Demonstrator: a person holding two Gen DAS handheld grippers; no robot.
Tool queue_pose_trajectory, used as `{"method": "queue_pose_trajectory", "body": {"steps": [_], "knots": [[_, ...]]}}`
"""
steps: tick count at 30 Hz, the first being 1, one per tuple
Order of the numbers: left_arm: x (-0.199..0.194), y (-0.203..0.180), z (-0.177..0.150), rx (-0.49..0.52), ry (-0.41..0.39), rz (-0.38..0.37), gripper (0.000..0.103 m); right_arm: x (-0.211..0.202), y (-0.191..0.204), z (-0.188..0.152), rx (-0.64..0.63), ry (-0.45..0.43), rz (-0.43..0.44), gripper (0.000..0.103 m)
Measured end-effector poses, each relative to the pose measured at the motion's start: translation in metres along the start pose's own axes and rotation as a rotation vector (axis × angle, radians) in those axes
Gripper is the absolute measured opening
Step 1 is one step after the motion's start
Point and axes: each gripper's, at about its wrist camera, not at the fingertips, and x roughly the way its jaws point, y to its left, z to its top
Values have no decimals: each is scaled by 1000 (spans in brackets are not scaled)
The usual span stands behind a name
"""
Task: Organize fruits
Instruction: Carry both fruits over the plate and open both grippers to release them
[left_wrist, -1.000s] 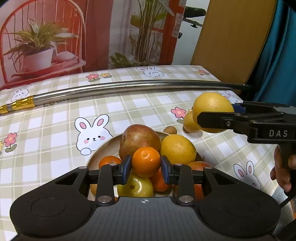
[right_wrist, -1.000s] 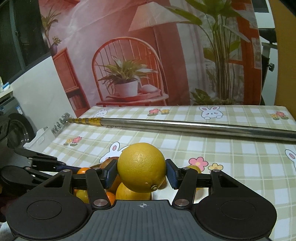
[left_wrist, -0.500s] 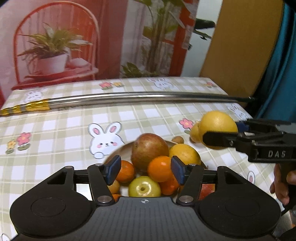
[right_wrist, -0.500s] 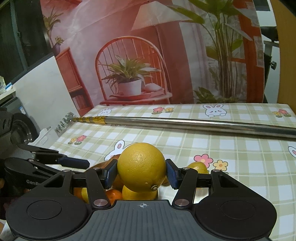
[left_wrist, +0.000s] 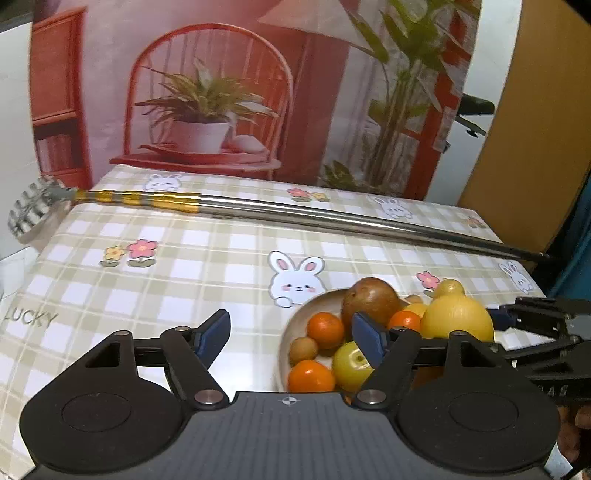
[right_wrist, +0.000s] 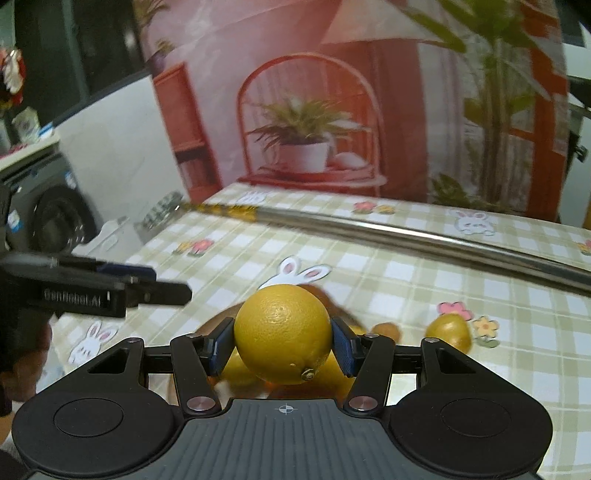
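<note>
the right gripper (right_wrist: 282, 341) clamped a lemon (right_wrist: 283, 333) above the plate (left_wrist: 295, 325) of fruit at 5 o'clock; the left gripper (left_wrist: 291, 338) gaped empty. a metal pole (left_wrist: 332, 219) crossed the checked tablecloth (left_wrist: 184, 266) before a red backdrop (left_wrist: 221, 74).

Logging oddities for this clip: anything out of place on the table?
Yes. A long metal pole lies across the checked tablecloth behind the fruit plate, unrelated to the fruit. One small yellow fruit sits loose off the plate.
</note>
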Motion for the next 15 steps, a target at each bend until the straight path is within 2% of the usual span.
{"method": "queue_pose_trajectory", "body": {"steps": [15], "knots": [[-8,19,-23,-67,-16,-18,77,24,54,-12,-125,138,-44,51]]}}
